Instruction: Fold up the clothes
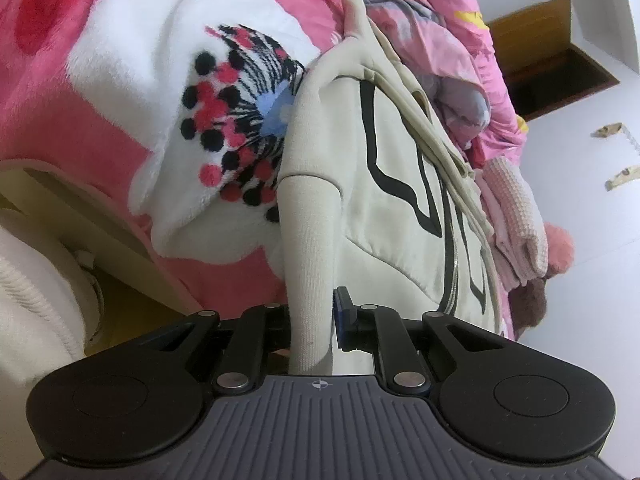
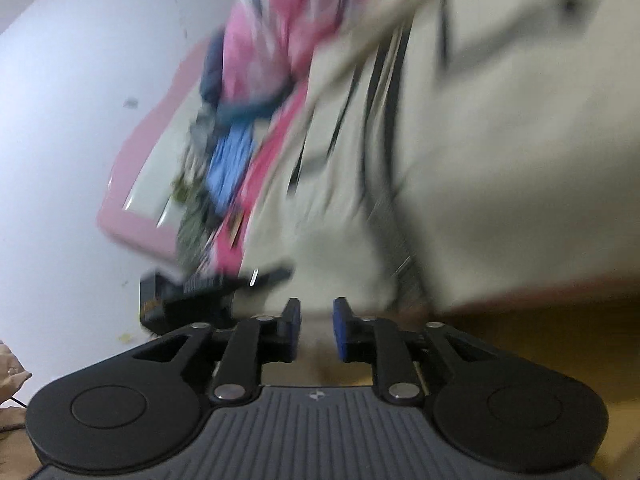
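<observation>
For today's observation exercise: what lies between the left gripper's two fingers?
A fold of the beige garment, likely its sleeve, fills the left gripper, clamped between the fingers; the left wrist view shows it.

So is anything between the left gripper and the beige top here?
Nothing visible. The left gripper is already shut on a fold of the beige top, which lies on the pink blanket.

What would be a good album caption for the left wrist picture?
Left gripper pinching a fold of the cream hoodie spread on a pink flowered blanket.
</observation>
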The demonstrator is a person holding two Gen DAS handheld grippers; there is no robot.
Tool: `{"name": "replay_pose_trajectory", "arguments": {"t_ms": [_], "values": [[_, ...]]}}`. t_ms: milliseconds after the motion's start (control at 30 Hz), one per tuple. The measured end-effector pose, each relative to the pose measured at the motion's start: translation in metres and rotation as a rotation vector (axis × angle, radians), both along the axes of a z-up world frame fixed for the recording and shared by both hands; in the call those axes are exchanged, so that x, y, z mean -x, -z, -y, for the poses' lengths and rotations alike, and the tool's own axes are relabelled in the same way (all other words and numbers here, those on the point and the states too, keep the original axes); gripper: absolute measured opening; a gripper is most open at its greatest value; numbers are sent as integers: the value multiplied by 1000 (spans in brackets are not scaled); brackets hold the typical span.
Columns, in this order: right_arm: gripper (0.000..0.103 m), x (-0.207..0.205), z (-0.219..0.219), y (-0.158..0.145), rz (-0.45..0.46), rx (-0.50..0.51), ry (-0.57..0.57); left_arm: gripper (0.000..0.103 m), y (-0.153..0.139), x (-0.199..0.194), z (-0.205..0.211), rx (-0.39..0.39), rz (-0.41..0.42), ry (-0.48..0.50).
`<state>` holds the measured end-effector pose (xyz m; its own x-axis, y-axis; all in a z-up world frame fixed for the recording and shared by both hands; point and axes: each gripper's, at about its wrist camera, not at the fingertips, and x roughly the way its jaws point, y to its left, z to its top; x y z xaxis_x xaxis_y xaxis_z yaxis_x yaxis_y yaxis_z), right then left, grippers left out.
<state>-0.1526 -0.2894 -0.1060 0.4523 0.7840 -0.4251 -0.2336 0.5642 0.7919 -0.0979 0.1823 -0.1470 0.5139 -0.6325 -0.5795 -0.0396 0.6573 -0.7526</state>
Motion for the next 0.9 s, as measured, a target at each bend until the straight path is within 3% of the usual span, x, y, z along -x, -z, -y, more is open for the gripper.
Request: {"name": "replay_pose_trajectory", "arguments": {"t_ms": [67, 133, 300, 433, 600, 900], "values": [[38, 8, 44, -23, 81, 89, 104, 12, -1, -1, 2, -15, 4, 0], [39, 14, 88, -45, 124, 175, 198, 12, -1, 0, 4, -31, 12, 4], [40, 17, 155, -33, 32, 234, 316, 12, -3, 2, 8, -71, 26, 5], [40, 2, 150, -2, -50, 291, 274, 12, -5, 2, 11, -98, 32, 3], [41, -14, 139, 18, -83, 397, 185, 12, -5, 1, 12, -121, 38, 6], [39, -14, 139, 37, -137, 441, 131, 13, 4, -2, 12, -103, 32, -11]]}}
